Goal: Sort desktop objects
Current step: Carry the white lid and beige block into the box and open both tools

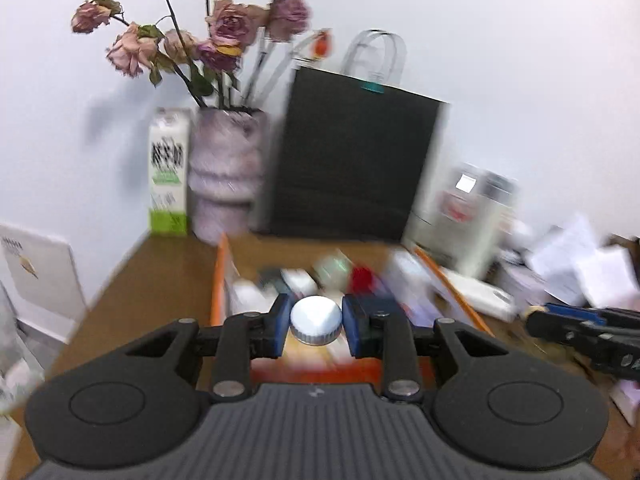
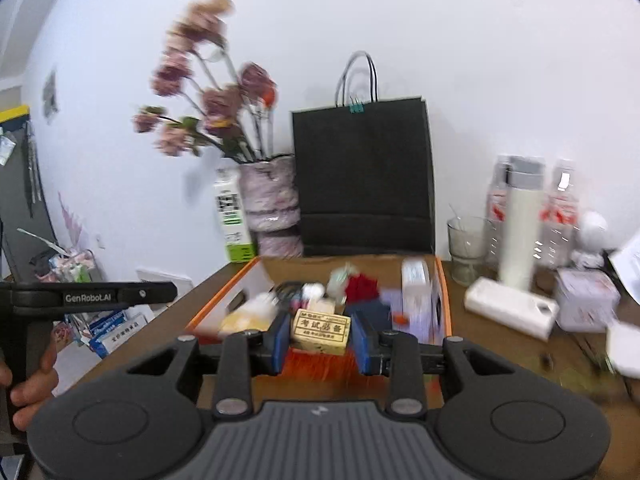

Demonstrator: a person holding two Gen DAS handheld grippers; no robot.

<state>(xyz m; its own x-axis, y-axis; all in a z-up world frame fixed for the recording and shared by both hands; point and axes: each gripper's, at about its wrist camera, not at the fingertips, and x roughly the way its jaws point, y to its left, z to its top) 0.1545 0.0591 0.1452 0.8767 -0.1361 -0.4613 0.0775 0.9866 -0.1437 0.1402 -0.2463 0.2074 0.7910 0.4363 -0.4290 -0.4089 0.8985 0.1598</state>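
White cap (image 1: pixel 316 320), small, rigid and light (its ribbed rim offers the better purchase), is pinched between the pads of the left hand-held gripper (image 1: pixel 316 326). A small printed box (image 2: pixel 320 330), probably light and stiff, is clamped across its short sides in the right hand-held gripper (image 2: pixel 320 338), just ahead of which the orange-rimmed tray (image 2: pixel 444 304) is seen.

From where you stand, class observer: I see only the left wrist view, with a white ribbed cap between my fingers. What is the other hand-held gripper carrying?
Observer: The right hand-held gripper is shut on a small tan box with printed characters.
Operator: Is it over the orange-edged box?
Observer: Yes, in the right wrist view the orange-edged box lies just beyond the tan box.
Operator: What stands right of the black paper bag? It is blurred for me.
Observer: A clear glass, a white flask and clear bottles with red labels.
Operator: Can you see my hand?
Observer: Yes, fingers wrap the left handle at the picture's left edge.
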